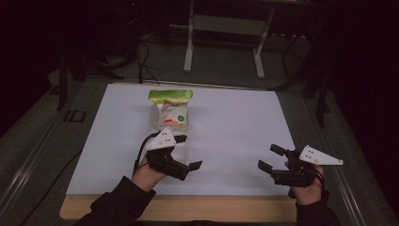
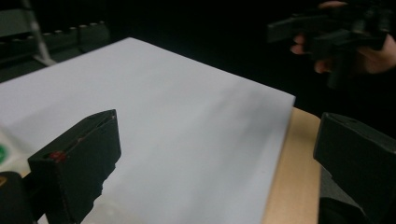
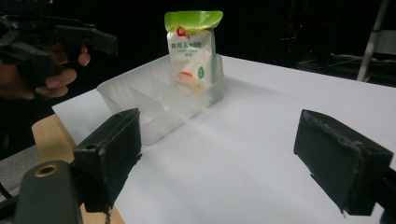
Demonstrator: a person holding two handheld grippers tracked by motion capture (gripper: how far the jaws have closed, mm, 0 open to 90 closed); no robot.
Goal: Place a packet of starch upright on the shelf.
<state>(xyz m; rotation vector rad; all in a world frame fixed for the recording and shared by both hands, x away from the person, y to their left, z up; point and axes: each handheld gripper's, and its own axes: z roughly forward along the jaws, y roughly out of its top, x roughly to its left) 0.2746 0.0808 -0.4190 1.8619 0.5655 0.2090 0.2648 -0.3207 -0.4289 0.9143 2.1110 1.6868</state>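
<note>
We note high view looks forward-down over white sheet (image 1: 226, 141); our gripper views skim low, near, crossing it from opposite sides.

Pouch (image 3: 192, 49): glossy plastic film, crinkled green top. Tray (image 3: 154, 100) mid-frame: translucent frosted plastic, smooth. Sheet (image 1: 226, 136): matt white paper. Table edge (image 1: 188, 209), bottom of frame: bare light wood. Both grippers' jaws: matt black plastic, slightly rough.

A: Left gripper (image 1: 188, 151)?
B: Jaws were apart, empty, just near the snack bag (image 1: 170, 109).
A: Right gripper (image 1: 271, 157)?
B: Also gaping, well apart, over the white sheet (image 1: 235, 132).
</note>
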